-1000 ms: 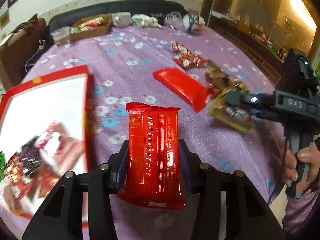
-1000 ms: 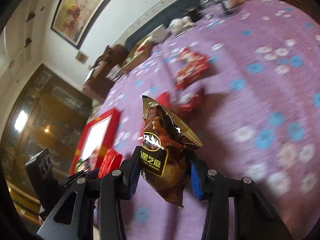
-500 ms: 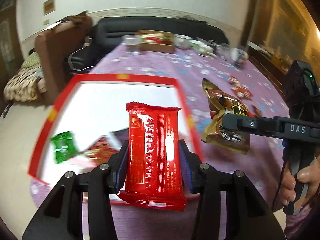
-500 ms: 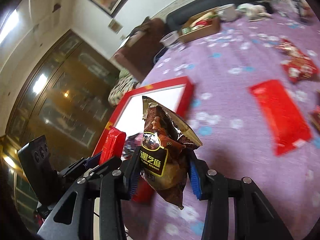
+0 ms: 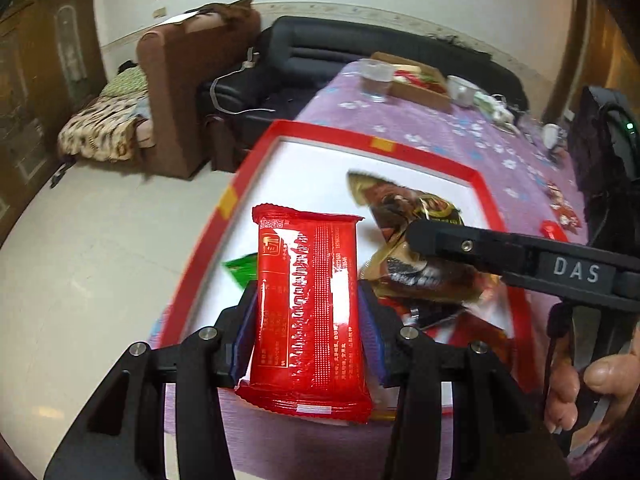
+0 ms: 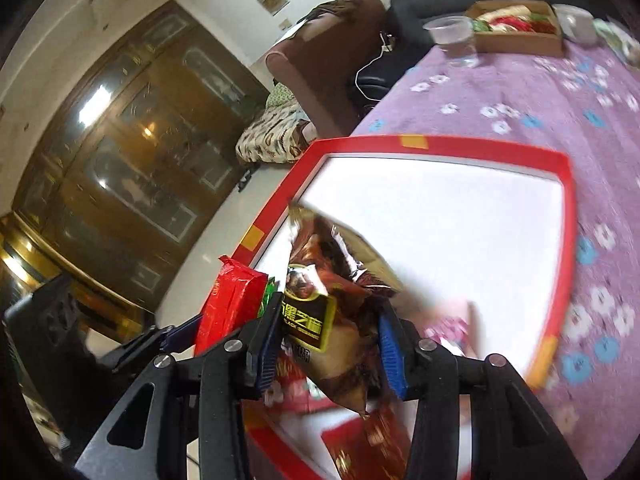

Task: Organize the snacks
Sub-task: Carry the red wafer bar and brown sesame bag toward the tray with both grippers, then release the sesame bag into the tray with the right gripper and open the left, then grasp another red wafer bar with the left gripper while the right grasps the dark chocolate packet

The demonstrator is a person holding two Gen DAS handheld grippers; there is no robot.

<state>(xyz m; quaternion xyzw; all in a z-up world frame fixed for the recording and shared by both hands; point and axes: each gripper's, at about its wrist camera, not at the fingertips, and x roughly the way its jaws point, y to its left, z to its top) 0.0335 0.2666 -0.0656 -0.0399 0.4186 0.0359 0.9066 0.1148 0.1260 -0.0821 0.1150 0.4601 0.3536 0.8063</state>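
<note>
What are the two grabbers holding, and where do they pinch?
The left gripper pinches a flat red foil snack packet across its lower sides. The right gripper pinches a brown and gold crinkly snack bag across its lower half.

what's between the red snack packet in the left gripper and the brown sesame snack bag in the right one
Nothing solid. In the left wrist view, only the red-rimmed box's white floor shows between the red snack packet and the brown sesame snack bag.

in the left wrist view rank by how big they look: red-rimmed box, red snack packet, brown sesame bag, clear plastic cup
1. red-rimmed box
2. red snack packet, enlarged by nearness to the camera
3. brown sesame bag, partly hidden by the right gripper
4. clear plastic cup
</note>
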